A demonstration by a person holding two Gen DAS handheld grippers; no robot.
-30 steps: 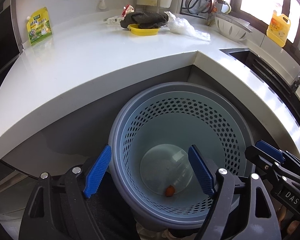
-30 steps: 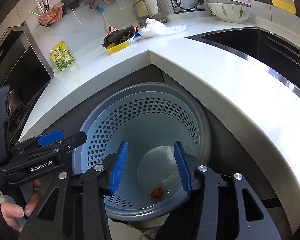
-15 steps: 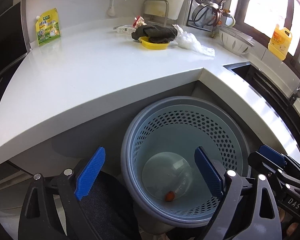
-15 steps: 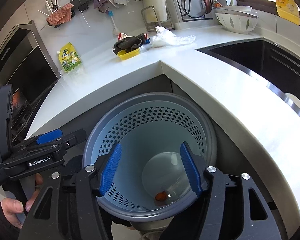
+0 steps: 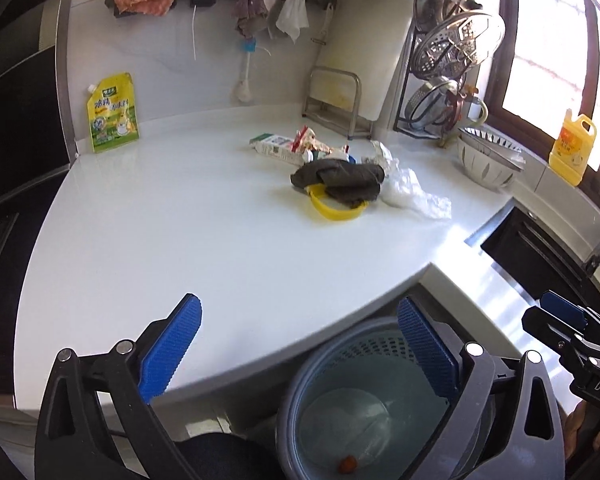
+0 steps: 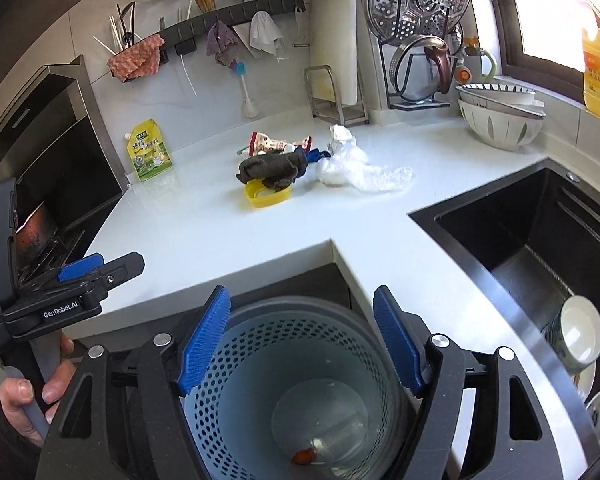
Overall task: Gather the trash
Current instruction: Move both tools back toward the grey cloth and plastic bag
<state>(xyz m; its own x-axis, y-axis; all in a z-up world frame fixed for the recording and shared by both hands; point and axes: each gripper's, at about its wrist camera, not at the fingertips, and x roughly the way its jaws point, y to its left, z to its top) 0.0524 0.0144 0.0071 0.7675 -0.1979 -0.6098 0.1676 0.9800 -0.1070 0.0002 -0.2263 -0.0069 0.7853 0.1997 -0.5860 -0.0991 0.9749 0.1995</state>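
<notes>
A blue-grey perforated bin [image 5: 300,396] [image 6: 236,400] stands below the counter's inner corner, with an orange scrap [image 5: 347,465] [image 6: 303,457] and a clear plastic piece [image 6: 320,420] at its bottom. Up on the white counter [image 5: 180,240] lie a dark cloth [image 5: 340,178] [image 6: 272,168] over a yellow dish [image 5: 332,210], a crumpled clear bag [image 5: 408,194] [image 6: 356,168], wrappers and a small carton [image 5: 276,146]. My left gripper [image 5: 300,308] hovers above the counter edge, jaws opening, nothing between them. My right gripper [image 6: 301,296] hangs over the bin, jaws opening and likewise empty.
A yellow-green pouch [image 5: 112,114] leans on the back wall. A black sink [image 6: 520,240] with bowls lies to the right, a colander bowl [image 6: 500,120] and pot rack [image 6: 420,40] behind it. The stove [image 6: 40,232] is at left. A hand [image 6: 20,400] grips the left handle.
Both grippers have risen from just above the bin and tilted up, so the counter and its trash now fill the views. Both pairs of jaws have spread wider.
</notes>
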